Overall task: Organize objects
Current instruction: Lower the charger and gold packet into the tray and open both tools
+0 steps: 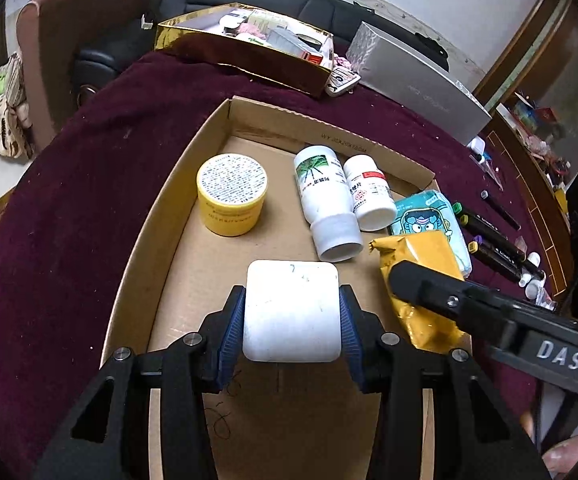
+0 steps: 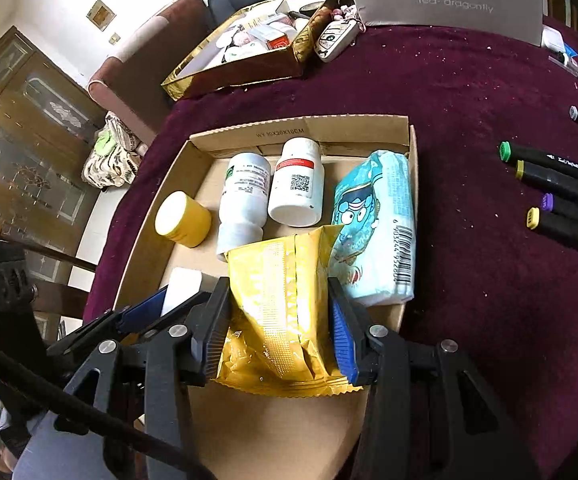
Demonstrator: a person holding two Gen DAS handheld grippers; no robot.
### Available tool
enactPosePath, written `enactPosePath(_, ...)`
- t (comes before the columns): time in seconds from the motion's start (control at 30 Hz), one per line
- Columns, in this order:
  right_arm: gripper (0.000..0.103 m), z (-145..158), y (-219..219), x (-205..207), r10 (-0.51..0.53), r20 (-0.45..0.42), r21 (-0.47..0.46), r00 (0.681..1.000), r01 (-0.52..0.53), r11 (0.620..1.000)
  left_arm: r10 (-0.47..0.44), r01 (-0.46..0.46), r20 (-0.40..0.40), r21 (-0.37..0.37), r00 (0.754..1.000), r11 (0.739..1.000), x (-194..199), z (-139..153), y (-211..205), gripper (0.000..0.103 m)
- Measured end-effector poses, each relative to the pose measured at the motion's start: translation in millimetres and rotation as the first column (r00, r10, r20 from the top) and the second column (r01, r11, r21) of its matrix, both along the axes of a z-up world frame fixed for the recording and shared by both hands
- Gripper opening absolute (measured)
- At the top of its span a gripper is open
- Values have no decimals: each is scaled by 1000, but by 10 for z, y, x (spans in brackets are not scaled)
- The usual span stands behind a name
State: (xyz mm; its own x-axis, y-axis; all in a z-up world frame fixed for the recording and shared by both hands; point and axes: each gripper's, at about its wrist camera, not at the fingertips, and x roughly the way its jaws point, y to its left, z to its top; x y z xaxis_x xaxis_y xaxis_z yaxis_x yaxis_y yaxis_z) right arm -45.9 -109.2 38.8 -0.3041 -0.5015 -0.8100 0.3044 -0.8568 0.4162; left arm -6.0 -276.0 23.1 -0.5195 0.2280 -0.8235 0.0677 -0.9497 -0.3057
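A shallow cardboard box (image 1: pixel 185 216) (image 2: pixel 157 248) lies on a dark red cloth. My left gripper (image 1: pixel 292 312) is shut on a white square container (image 1: pixel 292 308) over the box floor; that container also shows in the right wrist view (image 2: pixel 183 286). My right gripper (image 2: pixel 279 320) is shut on a yellow foil packet (image 2: pixel 285 300) (image 1: pixel 421 268) inside the box at its right side. In the box lie a yellow jar (image 1: pixel 231 196) (image 2: pixel 183 220), two white bottles (image 1: pixel 325 200) (image 1: pixel 369 192) (image 2: pixel 245 196) (image 2: pixel 299 182) and a blue tissue pack (image 2: pixel 377 224) (image 1: pixel 429 212).
A gold box (image 1: pixel 245 56) (image 2: pixel 249 60) full of small items, a key fob (image 1: pixel 343 80) (image 2: pixel 337 40) and a grey shoe box (image 1: pixel 417 80) (image 2: pixel 445 0) stand at the back. Several black markers (image 2: pixel 561 196) (image 1: pixel 489 236) lie right of the cardboard box.
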Motion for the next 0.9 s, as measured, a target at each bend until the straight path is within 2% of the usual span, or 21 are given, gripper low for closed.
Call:
enactPosePath(0.13,46,-24,15,-7,-16,9,-16,1000,16,1000,16,-16,-11,58,1000,998,35,21,-60,41)
enactPosePath(0.27,47,-20,32,-12,-20,10,-29,1000,20,999,45,-39,-60,87,997,995,131,165,-107,41)
enactPosePath(0.4,47,77,81,33,-24,-9,-49,1000,24,999,72,-63,-98,90,993,994,236,319,-150,43)
enactPosePath(0.5,47,198,134,90,-24,-41,-56,999,21,998,78,-68,-117,82,990,994,311,417,-134,50)
enactPosePath(0.6,49,323,262,172,-25,-71,-65,997,20,998,66,-54,-117,99,991,994,380,477,-81,50)
enactPosePath(0.77,53,475,782,272,-75,-111,-51,991,70,996,15,4,-134,140,991,990,557,600,173,50)
enactPosePath(0.9,53,540,1483,202,-203,-131,-26,970,202,979,-79,102,-154,149,985,984,659,685,561,50)
